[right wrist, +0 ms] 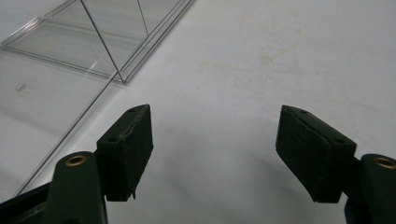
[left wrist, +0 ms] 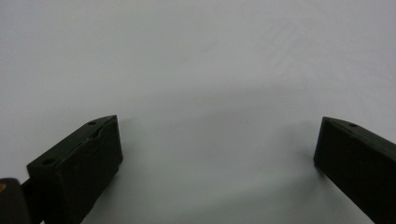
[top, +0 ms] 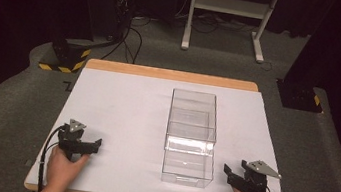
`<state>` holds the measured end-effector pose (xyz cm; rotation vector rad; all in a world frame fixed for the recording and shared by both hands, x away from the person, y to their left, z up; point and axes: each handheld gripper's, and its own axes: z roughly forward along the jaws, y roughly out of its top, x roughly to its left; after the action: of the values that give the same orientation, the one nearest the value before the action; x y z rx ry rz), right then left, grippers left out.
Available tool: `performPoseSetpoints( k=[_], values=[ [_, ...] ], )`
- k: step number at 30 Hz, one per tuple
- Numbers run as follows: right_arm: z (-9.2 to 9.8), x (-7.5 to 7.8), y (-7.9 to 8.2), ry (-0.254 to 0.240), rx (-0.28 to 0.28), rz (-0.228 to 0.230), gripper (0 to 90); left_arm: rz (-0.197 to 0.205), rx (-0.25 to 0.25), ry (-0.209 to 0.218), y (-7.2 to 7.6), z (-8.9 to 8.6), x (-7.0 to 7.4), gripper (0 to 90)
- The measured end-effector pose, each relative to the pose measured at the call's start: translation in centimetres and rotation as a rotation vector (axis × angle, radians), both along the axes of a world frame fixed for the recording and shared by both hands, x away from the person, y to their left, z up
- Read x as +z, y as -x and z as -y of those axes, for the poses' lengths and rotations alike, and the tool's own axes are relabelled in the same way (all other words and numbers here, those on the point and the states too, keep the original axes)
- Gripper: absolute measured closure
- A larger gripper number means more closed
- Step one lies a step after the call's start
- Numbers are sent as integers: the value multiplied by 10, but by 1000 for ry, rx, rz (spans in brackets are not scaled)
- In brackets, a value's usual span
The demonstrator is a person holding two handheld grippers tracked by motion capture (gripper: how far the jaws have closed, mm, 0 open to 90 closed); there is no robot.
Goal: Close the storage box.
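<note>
High view: clear box [top: 191, 138] at centre right of white table [top: 122, 104]; left gripper [top: 82, 143] lower left, right gripper [top: 240, 178] lower right, both empty.

Left gripper view: jaws spread wide over bare surface.

Right gripper view: jaws apart; box [right wrist: 93, 37] upper left. Risk: thin smooth walls may slide or tip if nudged.

I see a clear plastic box [top: 191, 137] standing upright on the white counter [top: 115, 113], right of centre, its long side running away from me. It looks empty and see-through, with an inner divider partway along. Its near end sits toward my edge.
</note>
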<state>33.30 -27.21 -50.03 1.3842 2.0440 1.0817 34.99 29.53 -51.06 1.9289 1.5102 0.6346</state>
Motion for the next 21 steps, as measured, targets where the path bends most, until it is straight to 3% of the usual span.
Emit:
performPoseSetpoints(
  k=[8,12,21],
  values=[
    [-1,-1,-3,12,-21,-31,287,0,0,-1,0,0,0,12],
    [-5,-2,-5,53,-26,-48,289,0,0,-1,0,0,0,12],
    [-8,-1,-3,87,-22,-33,282,-3,-1,-1,0,0,0,12]
  ],
)
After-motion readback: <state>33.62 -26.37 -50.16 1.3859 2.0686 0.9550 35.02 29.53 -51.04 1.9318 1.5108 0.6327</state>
